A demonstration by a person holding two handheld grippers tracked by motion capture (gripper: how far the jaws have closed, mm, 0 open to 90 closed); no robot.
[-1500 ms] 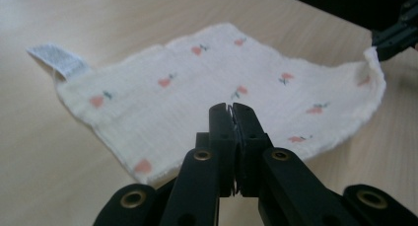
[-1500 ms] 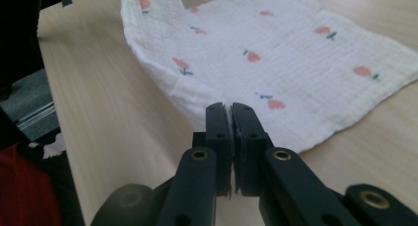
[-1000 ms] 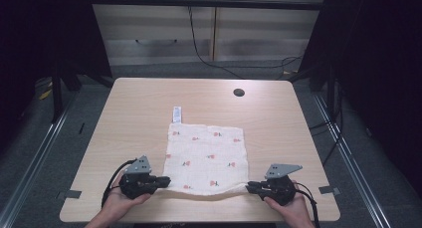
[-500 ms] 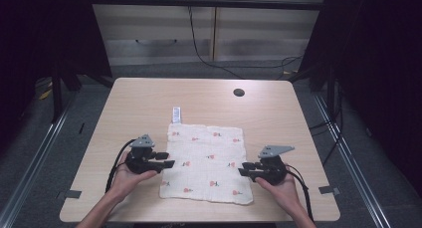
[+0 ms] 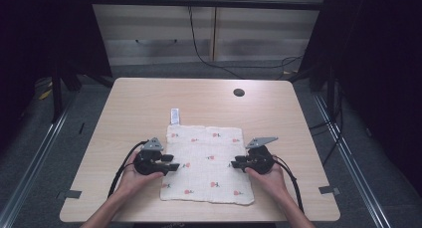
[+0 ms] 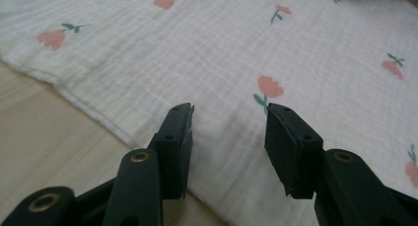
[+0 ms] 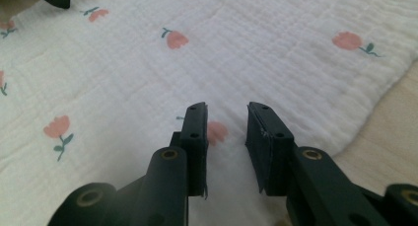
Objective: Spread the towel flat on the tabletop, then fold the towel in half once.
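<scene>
While both forearms reach in from the near edge of the pale wooden table (image 5: 129, 103), we see each hand wrapped around the black body of its tool, wrists low and the jaws pointing inward toward one another across the work. Our left gripper (image 5: 172, 163) sits at the left margin of the white square muslin cloth printed with small pink tulips (image 5: 209, 158), and our right gripper (image 5: 235, 164) mirrors it at the right margin, so the cloth lies flat between the two tools. Both sets of jaws have just been opening and now stand spread with nothing pinched between them. From the left gripper view, the left gripper (image 6: 229, 115) hovers low over the cloth (image 6: 207, 48), whose hemmed edge runs off to the left of the jaws with bare table beyond it, and a pink tulip lies just ahead of the gap. From the right gripper view, the right gripper (image 7: 226, 115) has the cloth (image 7: 246, 43) spreading ahead and to the left of its jaws, a tulip showing in the gap, while the cloth's wavy edge falls away to the right onto the table. A small white label (image 5: 174, 115) pokes out from the cloth's far edge.
</scene>
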